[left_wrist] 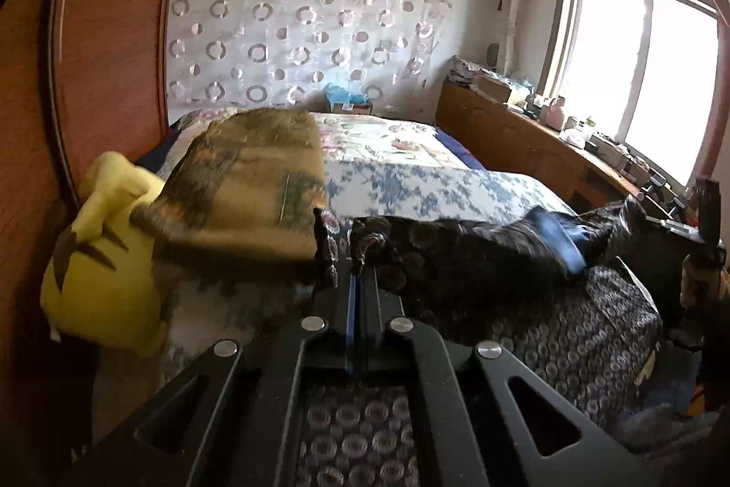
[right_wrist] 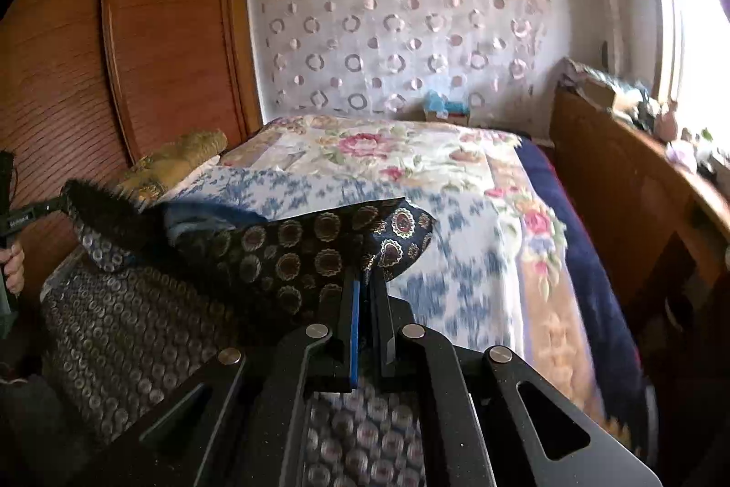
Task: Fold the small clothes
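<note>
A dark navy garment with round gold medallions (right_wrist: 292, 254) is stretched in the air between both grippers above the bed. My left gripper (left_wrist: 358, 259) is shut on one corner of the garment (left_wrist: 479, 254). My right gripper (right_wrist: 367, 272) is shut on the other corner. In the right wrist view the left gripper (right_wrist: 68, 197) shows at the far left, held by a hand. In the left wrist view the right gripper (left_wrist: 702, 245) shows at the far right. Part of the garment hangs down over a dark circle-patterned cloth (right_wrist: 127, 332) on the bed.
The bed carries a blue-and-white floral cover (right_wrist: 461, 254) and a rose-patterned quilt (right_wrist: 410, 154). A yellow plush toy (left_wrist: 100, 259) and a brownish folded blanket (left_wrist: 255, 176) lie at the left by the wooden wardrobe (right_wrist: 159, 21). A cluttered wooden counter (left_wrist: 538, 135) runs under the window on the right.
</note>
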Demonstrator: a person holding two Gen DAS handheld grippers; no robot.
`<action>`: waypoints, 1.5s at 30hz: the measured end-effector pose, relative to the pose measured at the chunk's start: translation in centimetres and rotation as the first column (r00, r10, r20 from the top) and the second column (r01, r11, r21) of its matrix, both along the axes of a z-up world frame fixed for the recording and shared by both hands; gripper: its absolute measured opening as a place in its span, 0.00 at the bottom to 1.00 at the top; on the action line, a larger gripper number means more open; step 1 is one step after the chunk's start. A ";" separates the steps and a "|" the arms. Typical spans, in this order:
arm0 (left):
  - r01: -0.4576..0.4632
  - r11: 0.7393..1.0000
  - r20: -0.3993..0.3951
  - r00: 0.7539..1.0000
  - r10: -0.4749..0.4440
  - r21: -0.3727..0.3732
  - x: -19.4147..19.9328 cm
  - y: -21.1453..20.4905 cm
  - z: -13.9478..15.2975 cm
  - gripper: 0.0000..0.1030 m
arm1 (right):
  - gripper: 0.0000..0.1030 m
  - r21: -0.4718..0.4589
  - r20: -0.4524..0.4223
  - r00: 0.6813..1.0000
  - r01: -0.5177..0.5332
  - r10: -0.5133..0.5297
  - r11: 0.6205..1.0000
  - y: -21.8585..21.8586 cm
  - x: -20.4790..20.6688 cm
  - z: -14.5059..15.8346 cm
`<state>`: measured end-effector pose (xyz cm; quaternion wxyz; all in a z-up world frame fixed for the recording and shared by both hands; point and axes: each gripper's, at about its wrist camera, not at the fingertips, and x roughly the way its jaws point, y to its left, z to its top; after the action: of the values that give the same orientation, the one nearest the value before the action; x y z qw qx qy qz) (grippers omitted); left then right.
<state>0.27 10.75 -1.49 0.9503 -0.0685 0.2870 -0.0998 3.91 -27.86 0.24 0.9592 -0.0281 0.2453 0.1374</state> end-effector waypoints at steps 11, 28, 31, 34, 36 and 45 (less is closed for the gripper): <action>-0.042 0.999 -0.020 0.999 0.042 -0.010 -3.1 2.3 -0.2 0.02 | 0.03 -0.019 -0.113 0.993 0.040 -0.042 0.999 -1.1 -2.8 -0.9; -0.090 0.994 0.019 0.996 0.089 0.063 -1.6 4.4 1.4 0.71 | 0.17 -0.112 -0.032 0.992 0.121 -0.125 0.986 -0.6 -3.6 2.8; -0.091 0.991 0.002 0.996 0.091 0.095 0.7 4.1 1.0 0.73 | 0.36 -0.107 -0.042 0.992 0.112 -0.117 0.988 -0.4 -1.9 2.5; -0.084 0.989 -0.029 0.996 0.088 0.121 3.0 3.8 0.2 0.73 | 0.38 -0.095 -0.064 0.992 0.101 -0.107 0.990 -0.6 -0.1 0.9; -0.074 0.989 -0.048 0.996 0.081 0.125 4.2 3.6 -0.5 0.73 | 0.38 -0.087 -0.082 0.992 0.091 -0.098 0.992 -0.6 1.1 0.2; -0.005 0.992 -0.183 0.983 0.028 0.123 7.1 2.3 -4.4 0.73 | 0.39 -0.064 -0.160 0.986 0.046 -0.056 0.997 -0.4 4.3 -0.8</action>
<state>7.38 13.01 -5.87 0.9228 -0.0214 0.3788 -0.0674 8.21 -28.27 -0.60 0.9381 -0.0395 0.3270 0.1071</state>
